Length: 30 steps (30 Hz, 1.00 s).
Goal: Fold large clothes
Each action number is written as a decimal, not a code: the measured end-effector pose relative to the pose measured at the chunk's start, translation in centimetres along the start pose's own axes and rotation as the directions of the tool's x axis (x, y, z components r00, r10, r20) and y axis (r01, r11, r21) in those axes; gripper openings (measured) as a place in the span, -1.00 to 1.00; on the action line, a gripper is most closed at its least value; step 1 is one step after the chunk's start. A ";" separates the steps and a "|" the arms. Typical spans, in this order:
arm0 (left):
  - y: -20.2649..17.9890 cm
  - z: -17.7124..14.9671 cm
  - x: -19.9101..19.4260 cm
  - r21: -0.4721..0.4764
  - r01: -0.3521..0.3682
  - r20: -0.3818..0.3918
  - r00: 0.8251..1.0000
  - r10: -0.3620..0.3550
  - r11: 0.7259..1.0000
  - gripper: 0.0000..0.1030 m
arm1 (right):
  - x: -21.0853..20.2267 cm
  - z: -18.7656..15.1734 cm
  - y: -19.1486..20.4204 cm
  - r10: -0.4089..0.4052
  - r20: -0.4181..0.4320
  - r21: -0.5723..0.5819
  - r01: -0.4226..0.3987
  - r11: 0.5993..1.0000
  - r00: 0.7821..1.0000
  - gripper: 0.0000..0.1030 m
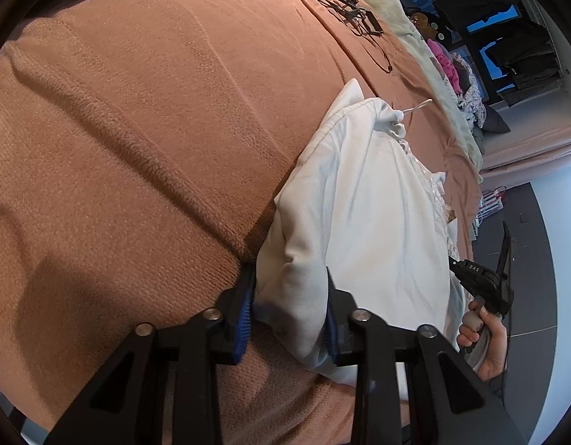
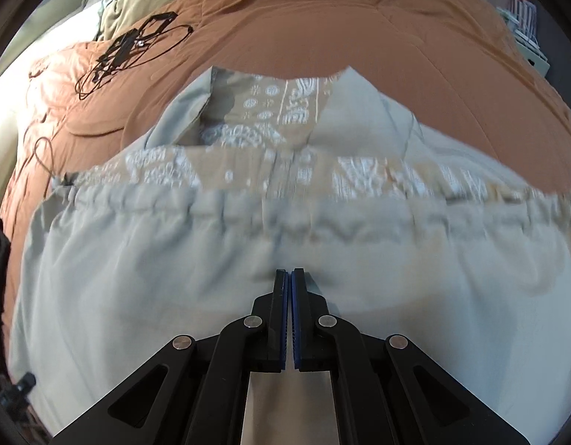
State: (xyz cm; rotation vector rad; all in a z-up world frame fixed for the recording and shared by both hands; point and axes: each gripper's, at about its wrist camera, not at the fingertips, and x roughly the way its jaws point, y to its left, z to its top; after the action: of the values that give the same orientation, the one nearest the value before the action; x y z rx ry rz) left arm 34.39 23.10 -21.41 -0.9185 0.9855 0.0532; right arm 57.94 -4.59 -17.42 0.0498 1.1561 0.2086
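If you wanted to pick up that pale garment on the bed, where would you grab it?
Probably at the bunched corner of the pale garment lying between the left gripper's jaws: it stands proud of the brown blanket. Come in from the edge, low along the bed.

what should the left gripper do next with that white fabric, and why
Probably finish closing the left gripper on the bunched edge of the white garment. The fold already sits between its blue pads, and the right gripper is shut with nothing in it, so a firm left grip should come before any lifting off the brown blanket.
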 end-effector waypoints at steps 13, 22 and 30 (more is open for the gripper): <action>-7.2 0.5 -5.8 0.166 0.120 0.059 0.990 -0.131 0.979 -0.67 | -8.3 -8.1 -1.1 0.155 0.046 -0.051 -0.152 0.987 0.987 -0.19; -14.8 0.1 -7.9 0.270 0.153 0.076 0.981 -0.179 0.951 -0.70 | -10.0 -16.3 -0.3 0.288 -0.002 -0.058 -0.287 0.956 0.958 -0.60; -21.7 -0.2 -9.3 0.354 0.185 0.072 0.972 -0.224 0.917 -0.71 | -9.4 -20.6 -0.7 0.339 -0.011 -0.030 -0.340 0.940 0.941 -0.78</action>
State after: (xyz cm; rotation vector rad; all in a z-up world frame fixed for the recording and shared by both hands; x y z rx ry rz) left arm 38.12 12.41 -0.68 -0.6809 0.7591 -0.2385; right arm 35.66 -8.41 -17.34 0.2228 1.1446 0.5335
